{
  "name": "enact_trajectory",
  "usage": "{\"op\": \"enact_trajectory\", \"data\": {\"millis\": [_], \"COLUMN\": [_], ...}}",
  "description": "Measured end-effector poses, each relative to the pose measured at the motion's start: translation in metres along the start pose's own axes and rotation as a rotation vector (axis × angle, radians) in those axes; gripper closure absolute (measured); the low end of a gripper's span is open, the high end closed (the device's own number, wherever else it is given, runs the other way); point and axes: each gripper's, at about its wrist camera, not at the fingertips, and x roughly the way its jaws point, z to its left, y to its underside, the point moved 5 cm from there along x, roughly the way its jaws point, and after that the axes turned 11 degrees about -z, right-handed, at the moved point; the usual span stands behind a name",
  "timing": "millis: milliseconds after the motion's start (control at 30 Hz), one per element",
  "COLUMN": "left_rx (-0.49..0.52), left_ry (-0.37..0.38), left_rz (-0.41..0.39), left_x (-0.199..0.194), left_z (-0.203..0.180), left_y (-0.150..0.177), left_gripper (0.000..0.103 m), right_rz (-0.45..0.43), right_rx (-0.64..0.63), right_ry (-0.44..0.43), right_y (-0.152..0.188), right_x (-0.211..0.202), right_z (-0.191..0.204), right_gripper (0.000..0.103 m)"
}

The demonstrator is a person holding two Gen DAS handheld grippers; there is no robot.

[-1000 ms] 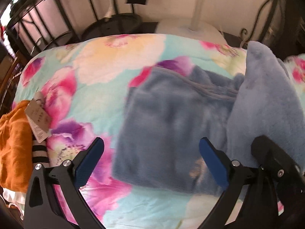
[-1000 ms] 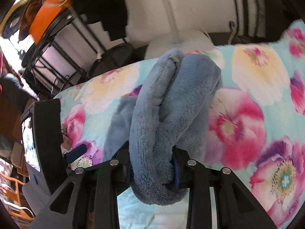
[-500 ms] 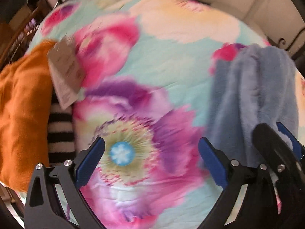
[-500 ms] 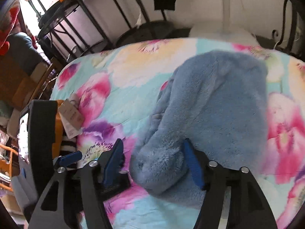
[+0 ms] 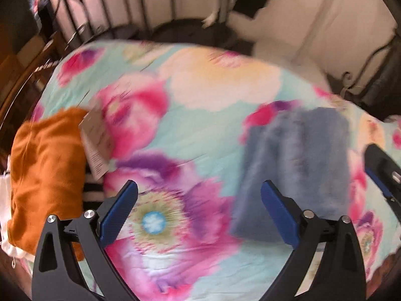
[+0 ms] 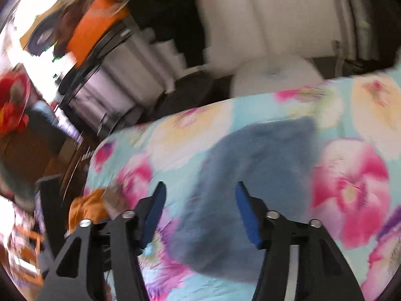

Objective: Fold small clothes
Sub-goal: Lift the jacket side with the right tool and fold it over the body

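Observation:
A fuzzy blue garment (image 5: 298,165) (image 6: 248,175) lies folded on the floral bedspread (image 5: 190,115) (image 6: 351,180). My left gripper (image 5: 199,212) hovers open above the spread, left of the blue garment, nothing between its pads. My right gripper (image 6: 200,213) hangs over the near end of the blue garment; its jaws are closing, apart from the fabric and holding nothing. Its fingertip (image 5: 381,165) shows at the right edge of the left wrist view. An orange garment (image 5: 47,170) (image 6: 87,208) with a paper tag (image 5: 96,145) lies at the bed's left edge.
A striped black and white piece (image 5: 92,188) sticks out under the orange garment. Metal racks (image 5: 105,12) (image 6: 105,75) and a white wall stand behind the bed. A dark bed frame (image 5: 371,75) curves at the far right.
The right gripper has let go of the blue garment, which now lies flat and folded. The left gripper swung left toward the orange garment, then drew back a little.

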Motion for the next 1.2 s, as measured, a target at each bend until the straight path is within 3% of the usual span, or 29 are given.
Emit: {"op": "enact_trajectory", "data": {"millis": [133,233,300,400,567,667,767,900,1033,1200], "left_rx": [0.103,0.194,0.23,0.188,0.129,0.168,0.115,0.047,0.162,0.145], "left_ry": [0.041,-0.01,-0.085,-0.156,-0.175,-0.188,-0.184,-0.11,-0.164,-0.174], "left_rz": [-0.039,-0.041,-0.006,0.113,0.251,0.239,0.171,0.077,0.184,0.205], "left_x": [-0.008,0.002,0.018,0.051,0.083,0.08,0.063,0.045,0.071,0.075], "left_z": [-0.044,-0.061,-0.057,-0.029,0.005,0.004,0.008,0.001,-0.019,-0.014], "left_y": [-0.003,0.007,0.016,0.034,0.07,0.066,0.045,0.022,0.047,0.056], "left_gripper": [0.007,0.006,0.006,0.006,0.005,0.005,0.006,0.006,0.006,0.004], "right_rz": [0.03,0.069,0.088,0.095,0.162,0.188,0.184,0.185,0.211,0.169], "right_rx": [0.101,0.121,0.11,0.09,-0.101,-0.274,-0.374,-0.367,-0.345,-0.301], "right_ry": [0.124,0.159,0.169,0.166,0.189,0.243,0.277,0.268,0.231,0.17], "right_y": [-0.003,0.007,0.01,0.012,0.036,0.06,0.065,0.063,0.057,0.039], "right_x": [0.005,0.013,0.024,0.038,0.079,0.099,0.109,0.109,0.098,0.07], "right_z": [-0.045,-0.062,-0.065,-0.062,-0.038,-0.024,-0.016,-0.017,-0.018,-0.012], "right_gripper": [0.061,0.062,0.062,0.062,0.06,0.059,0.059,0.059,0.059,0.058]}}
